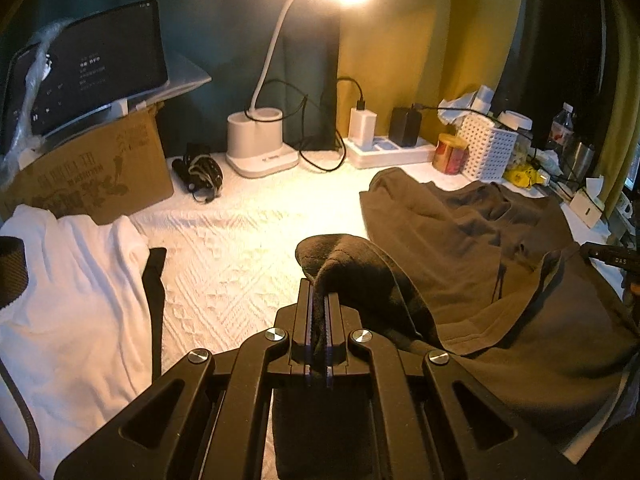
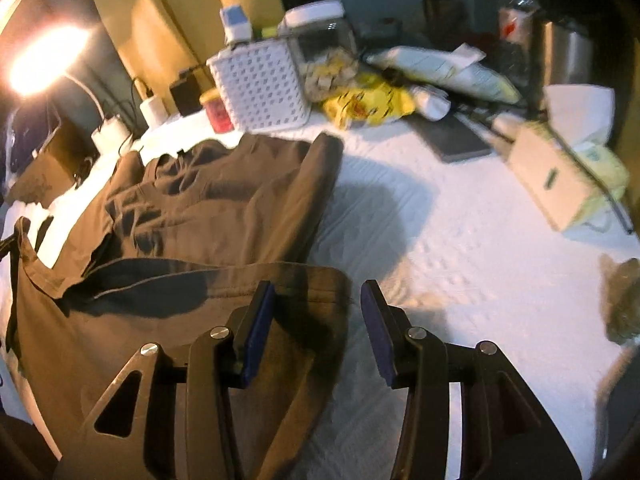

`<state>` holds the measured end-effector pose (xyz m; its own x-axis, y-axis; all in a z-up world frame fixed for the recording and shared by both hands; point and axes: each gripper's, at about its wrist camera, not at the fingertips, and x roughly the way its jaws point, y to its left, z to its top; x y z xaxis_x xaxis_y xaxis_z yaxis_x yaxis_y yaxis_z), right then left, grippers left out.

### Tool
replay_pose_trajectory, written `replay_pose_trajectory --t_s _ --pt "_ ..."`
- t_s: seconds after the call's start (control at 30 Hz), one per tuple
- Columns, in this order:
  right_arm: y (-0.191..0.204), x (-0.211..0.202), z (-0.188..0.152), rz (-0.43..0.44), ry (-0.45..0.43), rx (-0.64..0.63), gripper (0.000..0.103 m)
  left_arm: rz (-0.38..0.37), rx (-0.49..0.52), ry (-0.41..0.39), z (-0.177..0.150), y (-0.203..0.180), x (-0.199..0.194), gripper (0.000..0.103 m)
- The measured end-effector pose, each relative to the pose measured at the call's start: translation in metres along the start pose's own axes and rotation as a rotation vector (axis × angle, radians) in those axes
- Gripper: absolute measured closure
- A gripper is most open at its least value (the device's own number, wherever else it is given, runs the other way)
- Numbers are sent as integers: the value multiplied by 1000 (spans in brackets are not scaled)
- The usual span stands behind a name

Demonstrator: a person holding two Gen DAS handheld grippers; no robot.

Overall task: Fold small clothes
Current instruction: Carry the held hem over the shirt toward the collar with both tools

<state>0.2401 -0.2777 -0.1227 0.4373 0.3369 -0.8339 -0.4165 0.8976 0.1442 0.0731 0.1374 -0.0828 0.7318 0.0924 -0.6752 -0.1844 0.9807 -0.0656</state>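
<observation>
A brown garment [image 1: 460,240] lies rumpled on the white textured cover [image 1: 224,248], right of centre in the left wrist view. My left gripper [image 1: 319,284] is shut on a bunched fold of this cloth, which rises above the fingertips and hangs down behind them. In the right wrist view the same brown garment [image 2: 208,192] spreads to the left, with a doubled-over edge near the front. My right gripper [image 2: 317,292] stands open just over the right corner of that fold. Its left finger [image 2: 260,320] is above the cloth, and its pads do not press on the fabric.
A white garment [image 1: 72,300] lies at the left beside a cardboard box [image 1: 100,172] bearing a tablet [image 1: 100,64]. A lit desk lamp [image 1: 260,144], a power strip [image 1: 392,152] and cables line the back. A white basket [image 2: 260,84], jars, bottles, packets and boxes crowd the right.
</observation>
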Motion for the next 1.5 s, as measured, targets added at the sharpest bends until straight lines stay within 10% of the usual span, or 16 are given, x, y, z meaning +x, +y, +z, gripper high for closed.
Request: replay_pose_trajectory --t_s 0.07,0.2,0.87,1.5 --pt "3 7 -1 5 9 -14 56 -2 -2 8 -1 1 4 100" --pt "8 8 -1 15 3 -37 97 -1 -2 16 -1 4 8 100" --pt "-8 -72 32 -131 -260 -62 98 -30 24 -50 18 -4 3 100" --pt "-25 -54 89 -165 -341 -81 98 -49 56 -115 77 0 49 100"
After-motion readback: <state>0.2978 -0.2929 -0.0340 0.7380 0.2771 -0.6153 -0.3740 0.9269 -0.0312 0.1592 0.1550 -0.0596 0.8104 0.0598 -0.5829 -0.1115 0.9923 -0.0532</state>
